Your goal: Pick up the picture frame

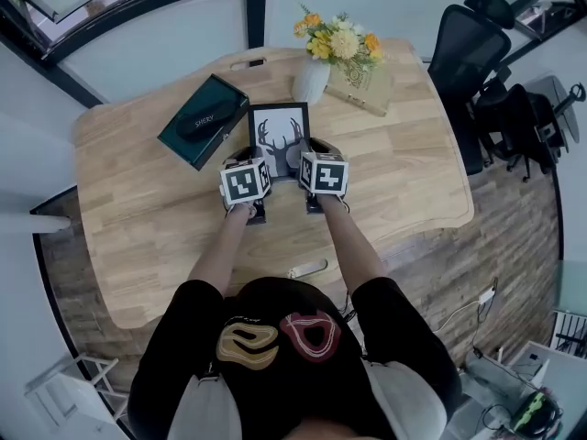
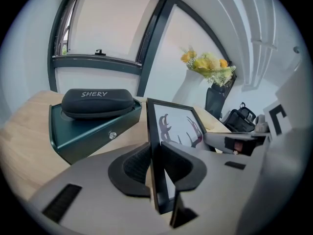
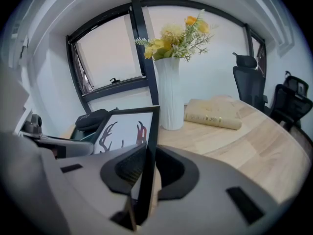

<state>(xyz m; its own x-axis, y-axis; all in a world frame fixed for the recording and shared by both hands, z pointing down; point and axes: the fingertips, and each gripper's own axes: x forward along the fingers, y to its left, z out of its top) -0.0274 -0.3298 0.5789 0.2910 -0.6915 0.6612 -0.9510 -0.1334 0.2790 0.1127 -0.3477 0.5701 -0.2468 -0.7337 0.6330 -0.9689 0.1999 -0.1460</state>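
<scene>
wooden table (image 1: 413,181) bears vase (image 1: 310,81), book (image 1: 362,86), green box (image 1: 188,147) near picture frame (image 1: 280,128).

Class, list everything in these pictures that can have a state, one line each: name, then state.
Picture frame: clamped at both side edges, picture facing up.
Left gripper: jaws shut on the frame's left edge.
Right gripper: jaws shut on its right edge.
Green box: closed.
Glasses case: closed, lying on the box.
Vase: upright, holding flowers.
Book: closed, flat.

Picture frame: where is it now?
Head view, centre: picture frame clamped at its left edge by the left gripper, right edge by the right gripper; white vase just beyond it, green box to its left.
</scene>
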